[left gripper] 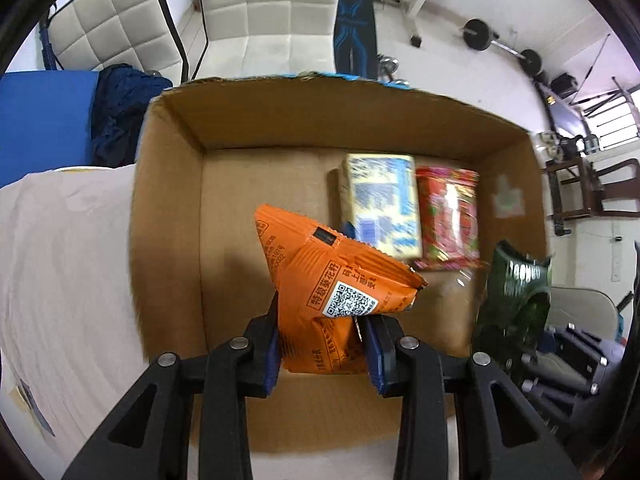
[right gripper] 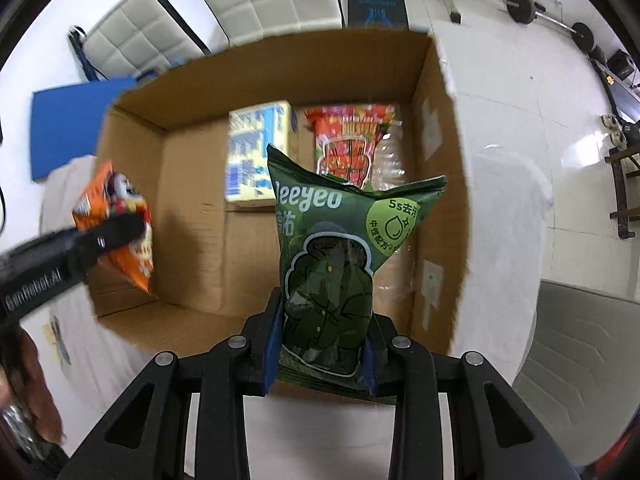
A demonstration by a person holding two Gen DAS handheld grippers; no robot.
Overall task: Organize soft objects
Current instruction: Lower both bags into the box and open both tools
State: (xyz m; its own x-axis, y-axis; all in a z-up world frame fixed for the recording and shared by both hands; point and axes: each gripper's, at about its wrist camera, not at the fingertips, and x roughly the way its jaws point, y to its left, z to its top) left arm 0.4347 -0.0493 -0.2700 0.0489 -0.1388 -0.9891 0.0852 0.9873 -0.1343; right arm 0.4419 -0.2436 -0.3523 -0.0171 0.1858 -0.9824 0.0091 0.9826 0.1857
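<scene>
My left gripper (left gripper: 320, 344) is shut on an orange snack packet (left gripper: 332, 288) and holds it above the near part of an open cardboard box (left gripper: 168, 208). My right gripper (right gripper: 322, 344) is shut on a green packet (right gripper: 332, 256) over the box's near right side (right gripper: 440, 208). Inside the box lie a yellow-and-blue pack (left gripper: 380, 204) and a red packet (left gripper: 450, 216) side by side at the far end. The right wrist view also shows the left gripper (right gripper: 120, 232) with the orange packet (right gripper: 136, 256) at the left. The green packet shows at the right in the left wrist view (left gripper: 516, 300).
The box stands on a table with a pale cloth (left gripper: 60, 260). White padded chairs (left gripper: 276, 12), a blue mat (left gripper: 44, 120) and gym weights (left gripper: 480, 34) stand beyond on the floor. A grey chair (right gripper: 588, 360) is at the right.
</scene>
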